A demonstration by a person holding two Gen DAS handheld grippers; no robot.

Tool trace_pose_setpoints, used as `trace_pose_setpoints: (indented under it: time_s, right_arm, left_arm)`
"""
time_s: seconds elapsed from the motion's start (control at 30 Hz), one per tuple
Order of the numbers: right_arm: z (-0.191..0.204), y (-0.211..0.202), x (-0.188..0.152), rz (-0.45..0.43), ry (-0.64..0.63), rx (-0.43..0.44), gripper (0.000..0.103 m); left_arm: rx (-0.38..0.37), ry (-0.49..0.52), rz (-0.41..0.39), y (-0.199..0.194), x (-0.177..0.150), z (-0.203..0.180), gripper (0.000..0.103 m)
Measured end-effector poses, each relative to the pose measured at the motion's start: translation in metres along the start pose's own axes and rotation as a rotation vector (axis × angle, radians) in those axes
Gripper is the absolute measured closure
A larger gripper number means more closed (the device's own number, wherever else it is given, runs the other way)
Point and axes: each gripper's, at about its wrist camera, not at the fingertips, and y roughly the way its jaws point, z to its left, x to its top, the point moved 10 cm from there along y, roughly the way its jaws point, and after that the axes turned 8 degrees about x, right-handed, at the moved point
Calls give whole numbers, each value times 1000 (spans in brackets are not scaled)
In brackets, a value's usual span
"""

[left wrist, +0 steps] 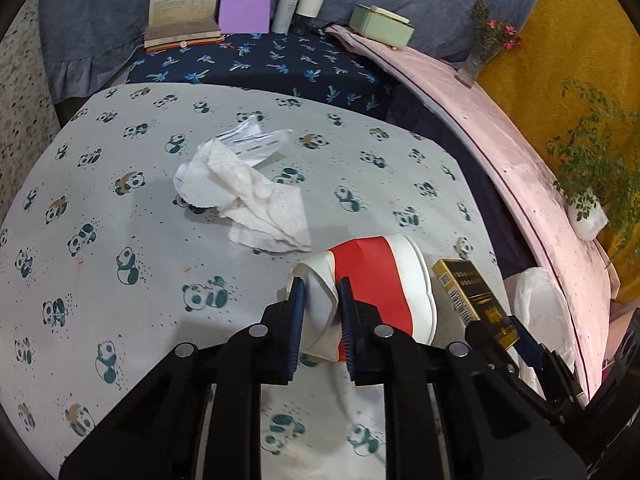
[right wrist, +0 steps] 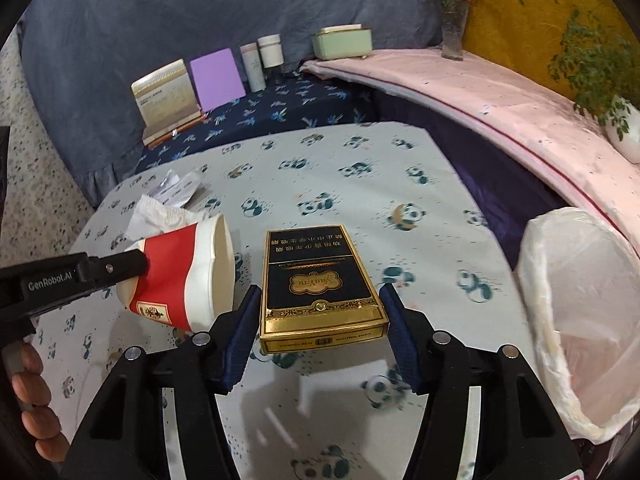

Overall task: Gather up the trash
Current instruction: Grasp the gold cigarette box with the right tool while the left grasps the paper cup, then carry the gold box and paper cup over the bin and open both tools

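Observation:
My left gripper [left wrist: 321,292] is shut on the crushed base of a red and white paper cup [left wrist: 376,276], held above the panda tablecloth; the cup also shows in the right wrist view [right wrist: 180,280]. My right gripper [right wrist: 320,300] is shut on a black and gold cigarette box [right wrist: 318,280], also seen in the left wrist view [left wrist: 472,296]. Crumpled white tissue [left wrist: 248,196] and a crumpled receipt [left wrist: 256,140] lie on the table further back. A bin lined with a white bag [right wrist: 580,320] stands at the right of the table.
Table edge with panda cloth [left wrist: 100,200]. At the back, a dark shelf holds a calendar [left wrist: 184,4], purple card [left wrist: 244,4], two tubes [left wrist: 300,4] and a green box [left wrist: 380,24]. A pink ledge [right wrist: 500,100] carries a flower vase [right wrist: 454,36] and a potted plant [right wrist: 600,68].

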Motion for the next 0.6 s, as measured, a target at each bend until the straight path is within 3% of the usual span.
trace_pose_setpoints:
  time_s: [0.6]
  right_arm:
    - [-94, -113, 5, -170, 128, -94, 45]
  left_arm:
    - [-94, 180, -43, -53, -32, -121, 86]
